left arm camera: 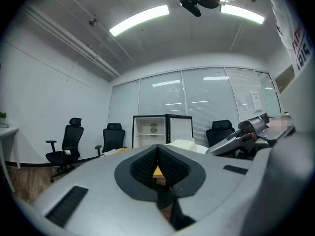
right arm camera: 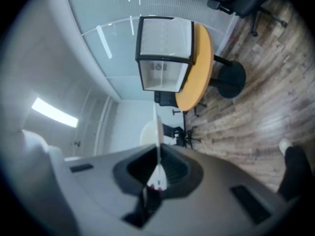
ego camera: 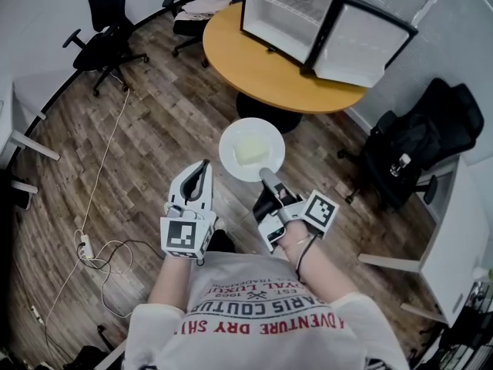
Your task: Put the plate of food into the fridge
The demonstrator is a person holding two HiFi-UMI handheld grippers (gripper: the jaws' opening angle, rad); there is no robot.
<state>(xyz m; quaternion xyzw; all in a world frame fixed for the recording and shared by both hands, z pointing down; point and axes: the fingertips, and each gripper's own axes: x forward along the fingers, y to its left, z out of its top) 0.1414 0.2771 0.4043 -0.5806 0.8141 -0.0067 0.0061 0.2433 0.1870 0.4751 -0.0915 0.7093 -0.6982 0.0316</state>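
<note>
The plate [ego camera: 229, 141] of food [ego camera: 249, 152] is held well short of the open fridge [ego camera: 286, 14], clamped by the right gripper [ego camera: 266, 177] at the rim farthest from it. The left gripper [ego camera: 202, 169] is closed on nothing. A stiff, smooth, breakable dish is presumed, so level carriage is advised.

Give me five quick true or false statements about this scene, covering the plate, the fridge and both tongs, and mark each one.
1. The right tongs grip the white plate by its rim. True.
2. The fridge has its door shut. False: the door is swung wide open.
3. The fridge stands on the floor. False: it sits on the round wooden table.
4. The left tongs hold nothing. True: they are closed and empty.
5. The plate is already inside the fridge. False: it is held in the air above the floor, short of the table, with pale food on it.
</note>
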